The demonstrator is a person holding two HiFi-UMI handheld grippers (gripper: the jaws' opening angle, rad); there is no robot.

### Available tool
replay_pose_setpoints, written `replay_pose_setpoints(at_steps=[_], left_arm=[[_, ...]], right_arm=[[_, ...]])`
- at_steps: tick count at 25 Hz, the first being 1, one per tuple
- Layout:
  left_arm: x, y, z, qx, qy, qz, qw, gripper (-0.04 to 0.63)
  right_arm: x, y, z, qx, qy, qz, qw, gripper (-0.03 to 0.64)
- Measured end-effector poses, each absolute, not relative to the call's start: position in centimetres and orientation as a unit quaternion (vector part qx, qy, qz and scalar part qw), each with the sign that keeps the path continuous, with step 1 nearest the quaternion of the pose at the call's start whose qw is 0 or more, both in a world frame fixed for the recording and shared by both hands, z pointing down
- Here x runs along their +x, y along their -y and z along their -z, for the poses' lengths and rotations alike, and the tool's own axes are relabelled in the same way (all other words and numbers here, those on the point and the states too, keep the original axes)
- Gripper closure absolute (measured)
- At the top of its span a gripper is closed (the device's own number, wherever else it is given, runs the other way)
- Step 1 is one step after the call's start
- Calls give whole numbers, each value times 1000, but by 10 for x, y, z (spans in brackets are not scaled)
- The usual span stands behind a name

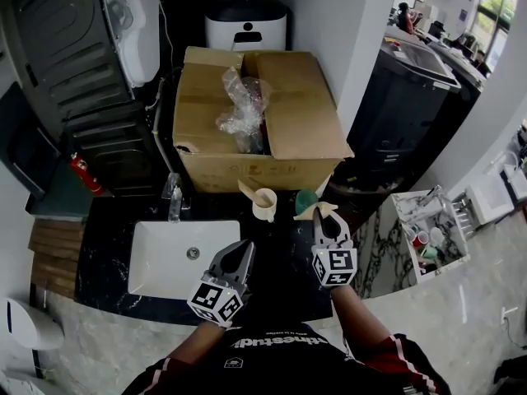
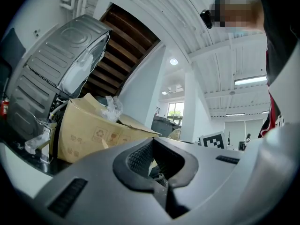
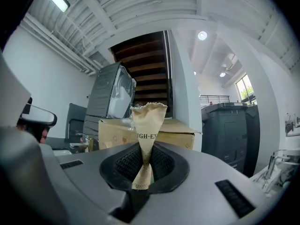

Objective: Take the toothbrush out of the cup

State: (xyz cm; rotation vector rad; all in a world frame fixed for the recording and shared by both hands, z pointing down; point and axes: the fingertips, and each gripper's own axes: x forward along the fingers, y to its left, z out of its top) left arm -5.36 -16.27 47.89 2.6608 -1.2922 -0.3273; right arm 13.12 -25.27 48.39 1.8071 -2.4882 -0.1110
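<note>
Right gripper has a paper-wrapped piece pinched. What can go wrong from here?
1. The right gripper pinches only the crumpled paper sleeve at a narrow spot, so it may slip or tear.
2. In the head view, the sleeve sits close to the green cup and cream cup; a swing could tip one.
3. The left gripper is shut and empty, steadying neither cup.

Now the sink (image 1: 185,257) sits in the counter's (image 1: 280,249) left half, faucet (image 1: 174,200) at its back edge; box (image 1: 305,130) behind, cup (image 1: 265,206) just before it.
</note>
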Motion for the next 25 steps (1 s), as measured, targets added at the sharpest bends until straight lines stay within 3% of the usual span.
replay_pose_setpoints(at_steps=[25], left_arm=[[-61, 164, -491, 886, 445, 95, 92, 581]], right_arm=[[93, 178, -493, 557, 830, -10, 17, 561]])
